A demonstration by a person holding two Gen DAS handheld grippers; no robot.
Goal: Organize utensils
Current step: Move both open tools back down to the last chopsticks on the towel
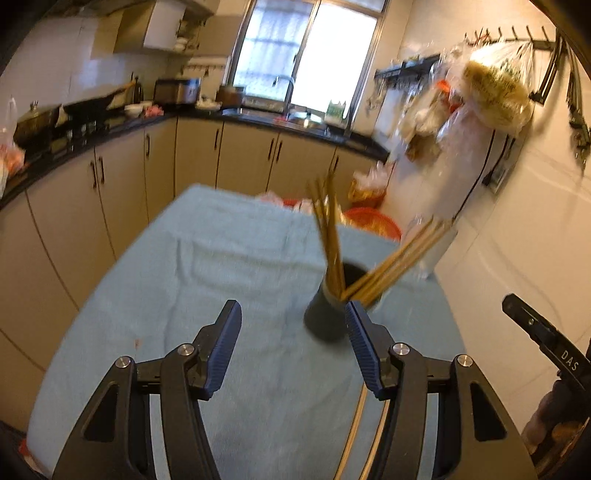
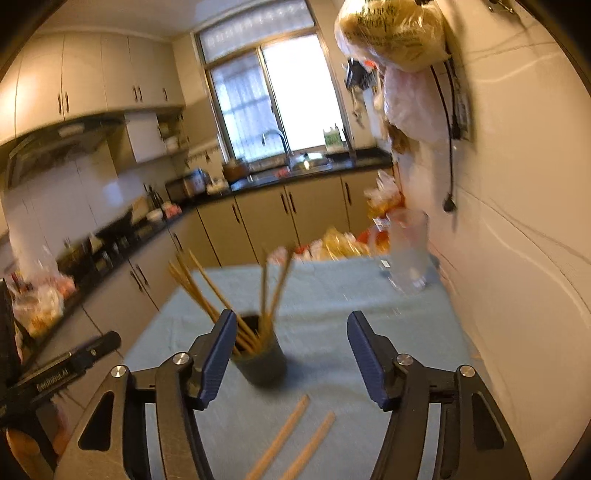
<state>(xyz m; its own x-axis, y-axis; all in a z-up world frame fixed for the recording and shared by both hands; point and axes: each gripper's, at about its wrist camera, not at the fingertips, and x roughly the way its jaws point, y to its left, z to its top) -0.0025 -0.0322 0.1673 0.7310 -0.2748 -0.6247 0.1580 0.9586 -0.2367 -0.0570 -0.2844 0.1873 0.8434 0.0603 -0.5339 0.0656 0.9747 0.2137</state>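
A dark cup (image 1: 327, 317) holding several wooden chopsticks (image 1: 328, 236) stands on the light blue cloth (image 1: 221, 258). My left gripper (image 1: 293, 347) is open and empty, above the cloth just in front of the cup. In the right wrist view the same cup (image 2: 262, 360) with chopsticks (image 2: 207, 291) stands ahead, left of centre. Two loose chopsticks (image 2: 291, 439) lie on the cloth (image 2: 332, 295) below my right gripper (image 2: 291, 354), which is open and empty. The other gripper's body shows at the right edge of the left view (image 1: 546, 339) and the left edge of the right view (image 2: 62, 369).
A clear glass (image 2: 408, 254) stands at the table's far right by the tiled wall (image 2: 517, 221). Plastic bags (image 2: 399, 33) hang on the wall above it. Bagged goods and an orange basin (image 1: 373, 221) sit beyond the far edge. Kitchen cabinets (image 1: 110, 184) run along the left.
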